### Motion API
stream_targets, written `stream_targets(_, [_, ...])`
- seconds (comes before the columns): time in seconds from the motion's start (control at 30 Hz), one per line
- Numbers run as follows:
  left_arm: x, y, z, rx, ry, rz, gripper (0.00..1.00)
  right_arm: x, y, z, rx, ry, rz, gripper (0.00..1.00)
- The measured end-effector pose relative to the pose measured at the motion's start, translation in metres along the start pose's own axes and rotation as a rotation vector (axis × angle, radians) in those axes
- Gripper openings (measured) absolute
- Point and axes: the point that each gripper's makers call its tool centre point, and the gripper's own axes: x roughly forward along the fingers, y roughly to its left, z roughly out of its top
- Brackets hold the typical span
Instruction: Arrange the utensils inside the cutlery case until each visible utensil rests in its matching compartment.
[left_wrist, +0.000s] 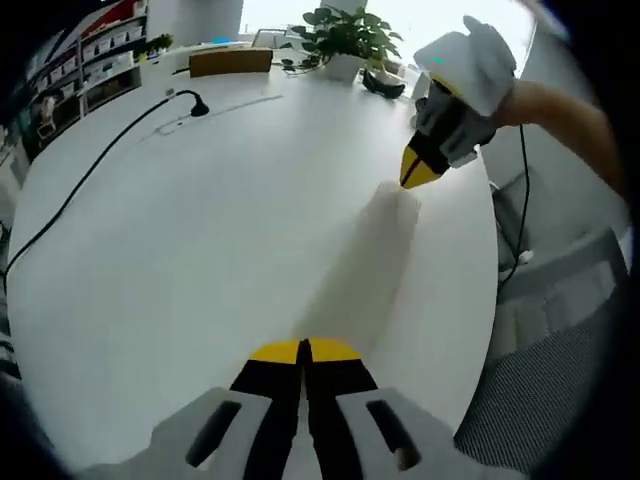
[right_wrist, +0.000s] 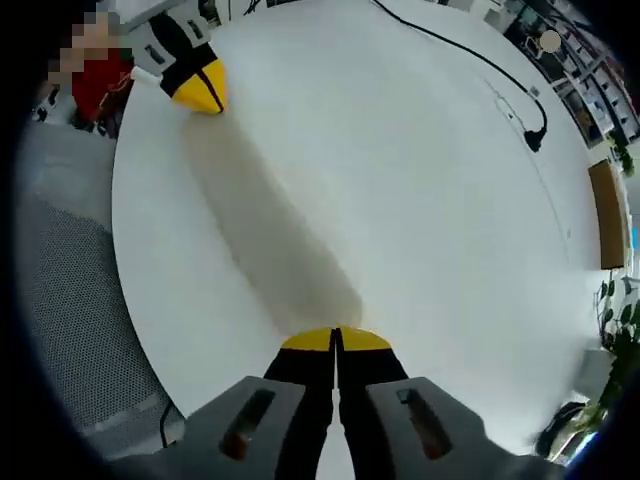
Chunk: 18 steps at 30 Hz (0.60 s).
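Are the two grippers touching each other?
Apart. In the left gripper view, the left gripper sits near the table edge, the right gripper far across, with bare white tabletop between them.

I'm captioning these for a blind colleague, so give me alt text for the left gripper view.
The left gripper, jaws shut, points across a white table toward the right gripper, also shut and held by a person's hand. A black cable, a wooden block and a potted plant sit at the far edge.
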Motion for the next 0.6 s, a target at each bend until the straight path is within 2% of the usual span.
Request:
stream_targets(0.1, [-0.004,-0.002,-0.006,0.023,0.031,0.002,0.0,0.007,-0.002,0.0,-0.042,0.04,-0.001,0.0])
stream_targets(0.23, [0.0,-0.012,-0.01,-0.005,0.067,-0.032,0.0,0.015,0.001,-0.007,-0.073,0.107,-0.006,0.0])
stream_targets(0.27, [0.002,-0.008,-0.013,0.053,0.09,0.004,0.0,0.012,0.002,-0.005,-0.076,0.107,-0.003,0.0])
stream_targets(0.3, [0.004,-0.011,-0.002,0.079,0.038,-0.002,0.0,0.012,0.0,-0.004,-0.05,0.11,-0.01,0.0])
stream_targets(0.33, [0.003,-0.011,-0.006,0.048,0.075,0.004,0.0,0.012,0.0,-0.006,-0.048,0.116,-0.009,0.0])
stream_targets(0.4, [0.002,-0.011,-0.006,0.038,0.084,-0.001,0.0,0.012,0.001,-0.007,-0.077,0.128,-0.019,0.0])
stream_targets(0.43, [0.004,-0.012,-0.004,0.045,0.079,-0.018,0.0,0.012,0.001,-0.007,-0.068,0.127,-0.02,0.0])
stream_targets(0.5, [0.004,-0.012,-0.004,0.014,0.096,-0.02,0.0,0.012,0.0,-0.008,0.03,0.15,-0.018,0.0])
stream_targets(0.53, [0.004,-0.014,-0.004,0.03,0.104,-0.019,0.0,0.012,-0.001,-0.007,0.014,0.151,-0.015,0.0])
stream_targets(0.6, [0.005,-0.012,-0.001,0.128,0.1,0.02,0.0,0.012,0.0,-0.007,-0.02,0.162,-0.011,0.0])
